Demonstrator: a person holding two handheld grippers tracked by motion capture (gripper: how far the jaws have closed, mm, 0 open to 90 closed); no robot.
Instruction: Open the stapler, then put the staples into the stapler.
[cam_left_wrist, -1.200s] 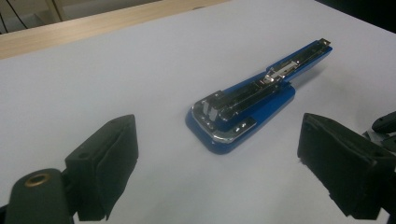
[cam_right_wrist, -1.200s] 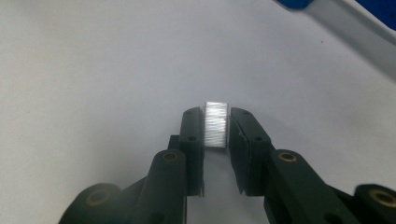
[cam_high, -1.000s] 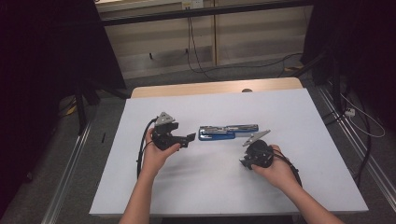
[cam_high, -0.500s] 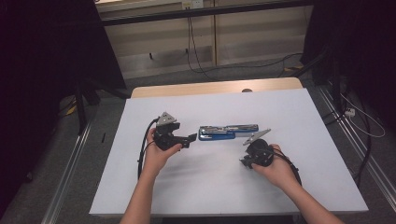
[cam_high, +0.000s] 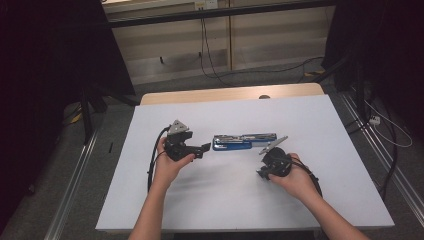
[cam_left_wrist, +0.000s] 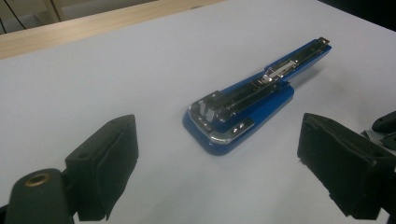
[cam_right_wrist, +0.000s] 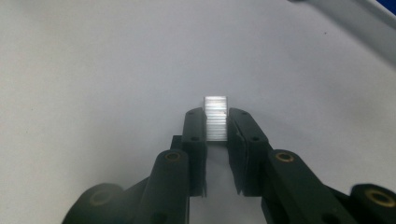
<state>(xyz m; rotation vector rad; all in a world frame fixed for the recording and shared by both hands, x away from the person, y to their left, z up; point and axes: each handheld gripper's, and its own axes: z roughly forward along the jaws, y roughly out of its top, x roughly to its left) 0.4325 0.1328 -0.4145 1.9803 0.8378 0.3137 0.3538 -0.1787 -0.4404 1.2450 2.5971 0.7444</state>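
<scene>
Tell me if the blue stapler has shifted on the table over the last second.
No. In the high view the stapler lies in the same spot against the table's wooden far edge, between the left tongs and right tongs.

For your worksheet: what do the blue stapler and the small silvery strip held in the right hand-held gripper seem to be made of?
Stapler: blue glossy body, probably painted metal or plastic, with shiny chrome-like metal inner parts.
Strip of staples in the right hand-held gripper: bright ridged metal, likely steel wire, judging by its fine lines and sheen.

Overhead light is brightening the white-covered wooden bench (cam_high: 320, 125) while its surroundings are staying dim; close gripper views are looking soft and grainy.
</scene>
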